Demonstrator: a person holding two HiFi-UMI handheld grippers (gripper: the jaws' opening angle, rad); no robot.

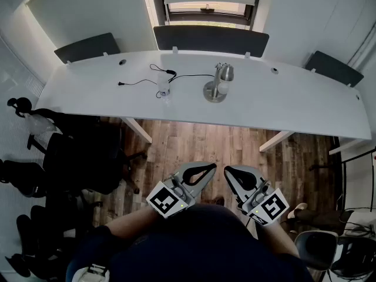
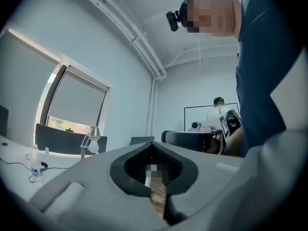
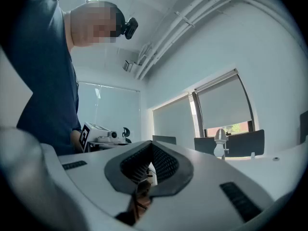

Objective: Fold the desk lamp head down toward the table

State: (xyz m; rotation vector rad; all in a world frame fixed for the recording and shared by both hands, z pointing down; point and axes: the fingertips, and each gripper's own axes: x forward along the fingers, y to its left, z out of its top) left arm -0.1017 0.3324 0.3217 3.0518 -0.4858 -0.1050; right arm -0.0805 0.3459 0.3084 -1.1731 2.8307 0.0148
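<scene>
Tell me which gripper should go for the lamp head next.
Right, but only slightly. Both the left gripper and right gripper are shut, empty and far back from the desk lamp. Its head leans toward the right gripper's side, while a water bottle and cable crowd its left.

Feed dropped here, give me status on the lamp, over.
Left hand-held gripper and right hand-held gripper shut, empty, short of table. Desk lamp upright, untouched. Bottle and cable beside it.

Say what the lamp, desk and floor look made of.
Lamp: likely polished metal; its silvery base and head catch bright glints.
Desk: smooth white top, probably laminate; even, matte, no grain.
Floor: wood or wood-look planks; brown boards with seams and grain.
</scene>
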